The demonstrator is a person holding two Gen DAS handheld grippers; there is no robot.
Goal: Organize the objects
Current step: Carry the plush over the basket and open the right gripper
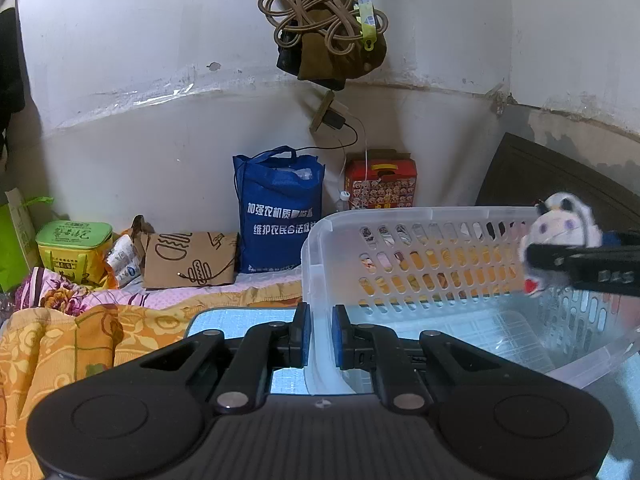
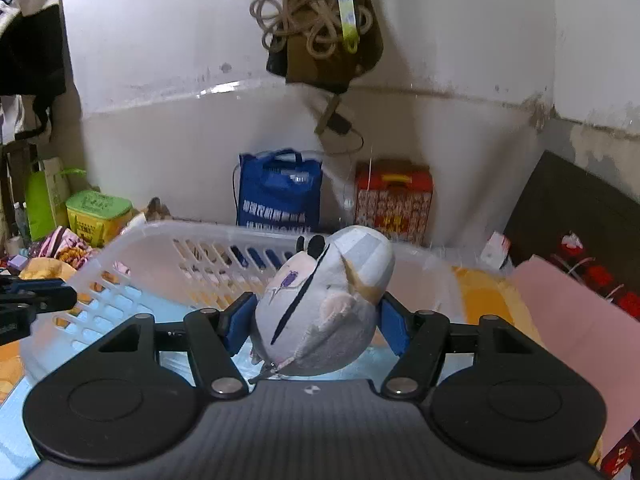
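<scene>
the left tongs [image 1: 319,334] are narrow, with the blue pads [image 1: 306,334] pressed on the near rim of the basket [image 1: 400,216], one pad outside and one inside. the right tongs [image 2: 316,316] hold a plush [image 2: 324,300] between their blue pads [image 2: 390,330], above the basket's floor and just before its far wall. behind the basket, near the wall, stand a blue bag [image 1: 278,212] and a red box [image 1: 382,184].

Lower right, the basket [image 1: 400,216] interior lies open; its near wall stands between the jaws. Blue bag [image 1: 278,208] blocks behind.
</scene>
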